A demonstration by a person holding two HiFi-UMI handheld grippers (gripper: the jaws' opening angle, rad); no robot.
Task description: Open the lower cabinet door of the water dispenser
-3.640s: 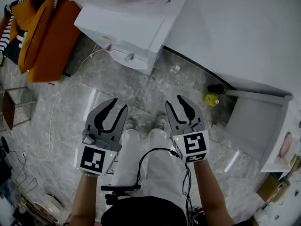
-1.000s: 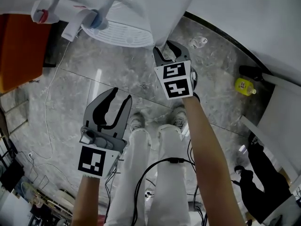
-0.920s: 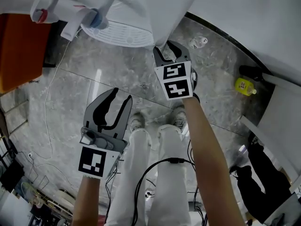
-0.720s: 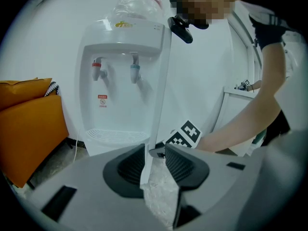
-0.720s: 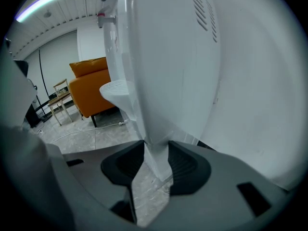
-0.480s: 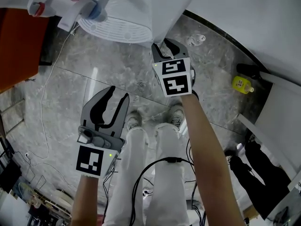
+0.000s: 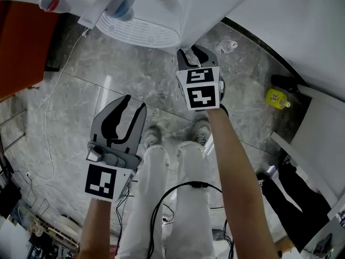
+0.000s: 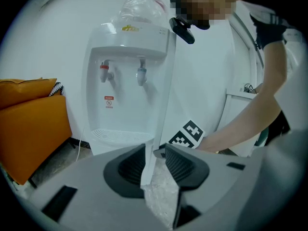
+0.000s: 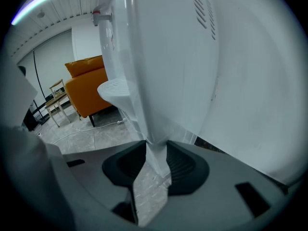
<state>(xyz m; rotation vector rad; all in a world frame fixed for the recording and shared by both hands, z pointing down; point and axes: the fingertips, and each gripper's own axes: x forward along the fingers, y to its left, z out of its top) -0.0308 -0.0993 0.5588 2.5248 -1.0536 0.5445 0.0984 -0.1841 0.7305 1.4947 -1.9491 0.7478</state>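
Honestly, this grab looks a bit sketchy. The right gripper (image 7: 195, 52) is down at the bottom front corner of the water dispenser (image 8: 130, 81). Its jaws are closing on the thin white edge of the lower cabinet door (image 9: 155, 154), and the pads seem to touch it on both sides. The door doesn't look swung out yet. The left gripper (image 7: 135, 102) hangs well back over the floor (image 7: 81, 90), jaws partly apart with nothing in them.

What could go wrong: only a sliver of edge sits in the jaws, so a pull could make them slip off. I also can't tell for sure that it's the door edge and not the body corner. If it's the corner, a tug would drag the whole unit, clear bottle (image 8: 144, 4) on top included.

Writing: there's a small yellow logo (image 8: 127, 28) up top and a red sticker (image 8: 109, 101) below the red tap (image 8: 104, 71), both too small to read. The label on the yellow bottle (image 7: 277, 97) on the floor is unreadable too.
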